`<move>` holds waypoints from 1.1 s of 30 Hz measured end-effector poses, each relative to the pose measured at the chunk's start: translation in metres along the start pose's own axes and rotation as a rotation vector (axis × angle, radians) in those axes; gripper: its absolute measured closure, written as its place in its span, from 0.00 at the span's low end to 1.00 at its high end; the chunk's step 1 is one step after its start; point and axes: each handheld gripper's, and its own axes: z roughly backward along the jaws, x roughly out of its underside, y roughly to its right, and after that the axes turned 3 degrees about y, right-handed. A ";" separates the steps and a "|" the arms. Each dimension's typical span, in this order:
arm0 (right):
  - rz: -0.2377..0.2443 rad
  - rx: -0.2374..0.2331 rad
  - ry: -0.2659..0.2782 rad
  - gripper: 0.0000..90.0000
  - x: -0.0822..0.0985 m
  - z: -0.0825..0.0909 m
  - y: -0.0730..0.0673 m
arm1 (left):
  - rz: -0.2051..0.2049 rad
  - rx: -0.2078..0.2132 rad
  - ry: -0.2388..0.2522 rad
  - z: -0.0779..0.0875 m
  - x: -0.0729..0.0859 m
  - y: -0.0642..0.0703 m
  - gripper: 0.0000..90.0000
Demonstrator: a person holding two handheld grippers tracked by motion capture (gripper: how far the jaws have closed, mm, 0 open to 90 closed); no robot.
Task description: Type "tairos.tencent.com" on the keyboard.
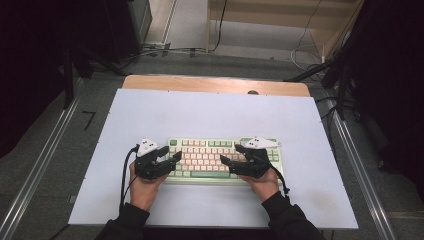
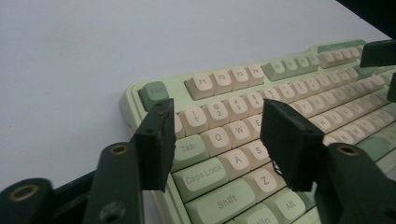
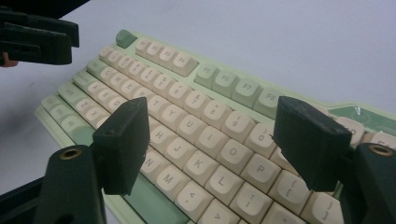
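A pale green keyboard (image 1: 210, 156) with cream and green keycaps lies on the white sheet, near the person's side. My left gripper (image 1: 172, 153) hovers over its left end, jaws open and pointing right. In the left gripper view the jaws (image 2: 217, 112) stand apart above the Q, W, A and S keys of the keyboard (image 2: 243, 93), with nothing between them. My right gripper (image 1: 231, 153) sits over the keyboard's right half, jaws pointing left. Its own view shows it (image 3: 212, 109) open above the letter keys of the keyboard (image 3: 187, 93), gripping nothing.
The white sheet (image 1: 210, 110) covers a wooden table (image 1: 215, 84) whose far edge shows. Metal rails (image 1: 40, 160) run along the floor on both sides. Cables and dark stands (image 1: 345, 75) crowd the floor behind the table.
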 end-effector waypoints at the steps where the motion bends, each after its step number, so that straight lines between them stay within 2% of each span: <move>1: 0.000 0.003 0.001 0.28 0.000 0.000 0.001 | -0.002 0.022 -0.002 0.000 0.000 0.000 0.62; 5: -0.003 0.019 -0.004 0.28 0.000 0.001 0.003 | -0.016 0.114 -0.026 -0.004 0.001 0.003 0.92; 6: -0.002 0.021 -0.007 0.28 0.001 0.002 0.003 | -0.022 0.131 -0.035 -0.005 0.001 0.004 0.98; 7: -0.003 0.024 -0.009 0.28 0.001 0.002 0.004 | -0.029 0.148 -0.044 -0.006 0.000 0.006 1.00; 11: -0.004 0.034 -0.012 0.28 0.002 0.004 0.005 | -0.058 0.187 -0.063 -0.011 0.000 0.015 1.00; 15: -0.010 0.042 -0.013 0.28 0.003 0.006 0.006 | -0.084 0.207 -0.087 -0.017 0.001 0.022 1.00; 21: -0.018 0.057 -0.011 0.28 0.006 0.011 0.010 | -0.116 0.211 -0.107 -0.024 0.002 0.031 1.00; 33: -0.039 0.081 -0.005 0.29 0.010 0.021 0.016 | -0.145 0.209 -0.137 -0.031 0.002 0.039 1.00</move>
